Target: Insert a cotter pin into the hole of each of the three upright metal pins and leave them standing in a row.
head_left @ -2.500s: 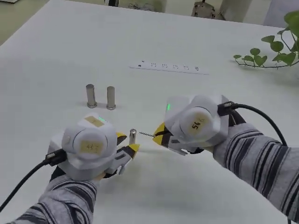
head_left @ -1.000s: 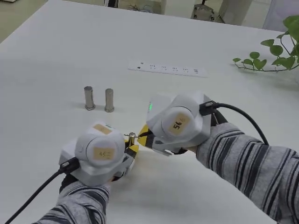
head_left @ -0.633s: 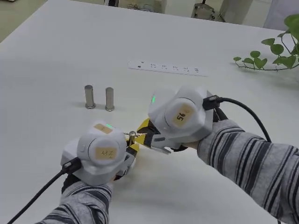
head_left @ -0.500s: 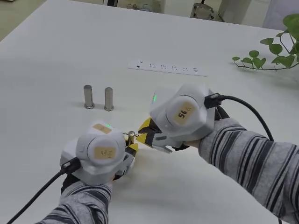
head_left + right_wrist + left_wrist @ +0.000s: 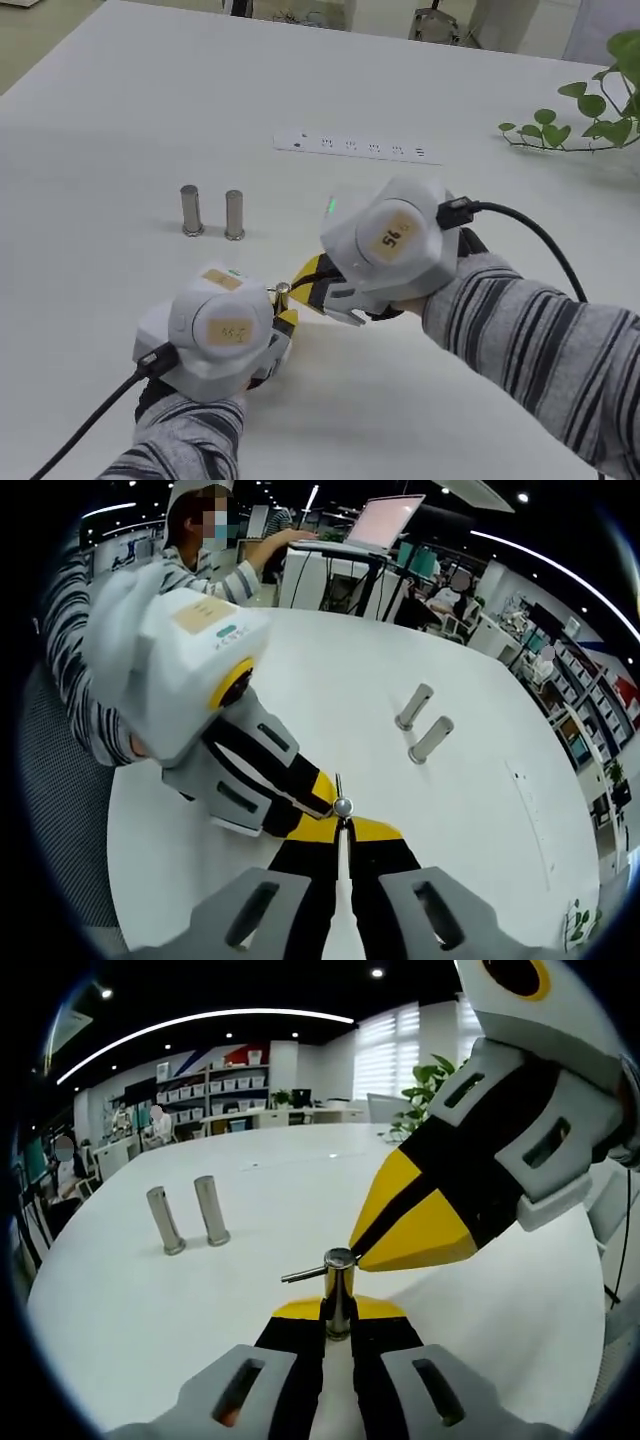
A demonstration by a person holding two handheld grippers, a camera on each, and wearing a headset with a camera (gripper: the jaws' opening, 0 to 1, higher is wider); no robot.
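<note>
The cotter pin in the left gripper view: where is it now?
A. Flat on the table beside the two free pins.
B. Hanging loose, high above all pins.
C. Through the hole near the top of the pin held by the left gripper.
C: the cotter pin pokes out sideways from the top of the metal pin clamped upright in the left gripper, with the right gripper at its other end.
</note>
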